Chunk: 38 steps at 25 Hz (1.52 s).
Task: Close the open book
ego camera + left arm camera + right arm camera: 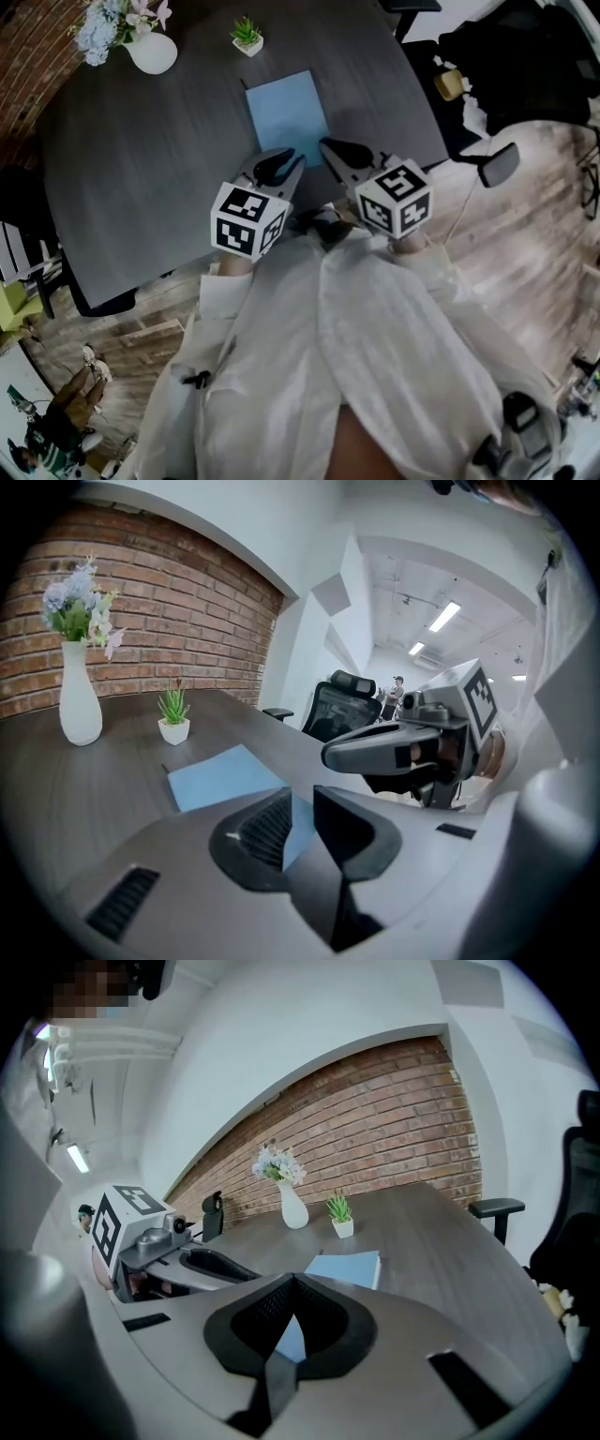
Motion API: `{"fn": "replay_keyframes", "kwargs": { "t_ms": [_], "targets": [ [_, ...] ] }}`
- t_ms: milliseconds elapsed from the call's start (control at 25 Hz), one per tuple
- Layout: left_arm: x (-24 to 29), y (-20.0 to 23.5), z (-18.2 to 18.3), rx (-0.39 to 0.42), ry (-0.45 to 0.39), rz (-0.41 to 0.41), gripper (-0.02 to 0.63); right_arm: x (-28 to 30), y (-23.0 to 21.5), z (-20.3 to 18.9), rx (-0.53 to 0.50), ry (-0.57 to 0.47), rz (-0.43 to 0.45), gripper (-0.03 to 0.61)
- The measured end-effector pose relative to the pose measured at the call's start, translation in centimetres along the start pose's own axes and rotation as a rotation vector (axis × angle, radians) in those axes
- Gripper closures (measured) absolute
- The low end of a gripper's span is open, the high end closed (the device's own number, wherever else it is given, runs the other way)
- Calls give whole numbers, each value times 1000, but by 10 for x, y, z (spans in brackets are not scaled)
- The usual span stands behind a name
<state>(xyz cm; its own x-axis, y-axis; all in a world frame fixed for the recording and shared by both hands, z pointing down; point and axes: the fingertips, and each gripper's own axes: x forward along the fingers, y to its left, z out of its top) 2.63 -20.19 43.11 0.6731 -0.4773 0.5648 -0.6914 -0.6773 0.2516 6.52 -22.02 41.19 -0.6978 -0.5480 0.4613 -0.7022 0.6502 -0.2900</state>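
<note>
Book (287, 114): closed, blue cover up, lying flat on the dark grey table (141, 169), just beyond the tips of both grippers.
Left gripper (281, 167): jaws a narrow gap apart, nothing between them; held above the table at the book's near edge.
Right gripper (336, 150): jaws closed tip to tip, holding nothing; beside the left one, also clear of the book.
White vase with flowers (150, 52): at the table's far left.
Small potted plant (247, 37): just behind the book.
</note>
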Motion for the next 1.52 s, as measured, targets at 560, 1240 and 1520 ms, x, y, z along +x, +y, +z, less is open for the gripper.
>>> {"fn": "replay_keyframes", "kwargs": {
  "t_ms": [560,1240,1520],
  "targets": [
    [-29,19,14,-49,-50,31,594,15,28,25,-55,-49,68,572],
    [-35,44,-2,-75,-44,136,607,27,39,31,-98,-29,88,572],
    [-33,43,-3,-83,-41,119,609,28,39,29,-100,-19,80,572]
  ]
}}
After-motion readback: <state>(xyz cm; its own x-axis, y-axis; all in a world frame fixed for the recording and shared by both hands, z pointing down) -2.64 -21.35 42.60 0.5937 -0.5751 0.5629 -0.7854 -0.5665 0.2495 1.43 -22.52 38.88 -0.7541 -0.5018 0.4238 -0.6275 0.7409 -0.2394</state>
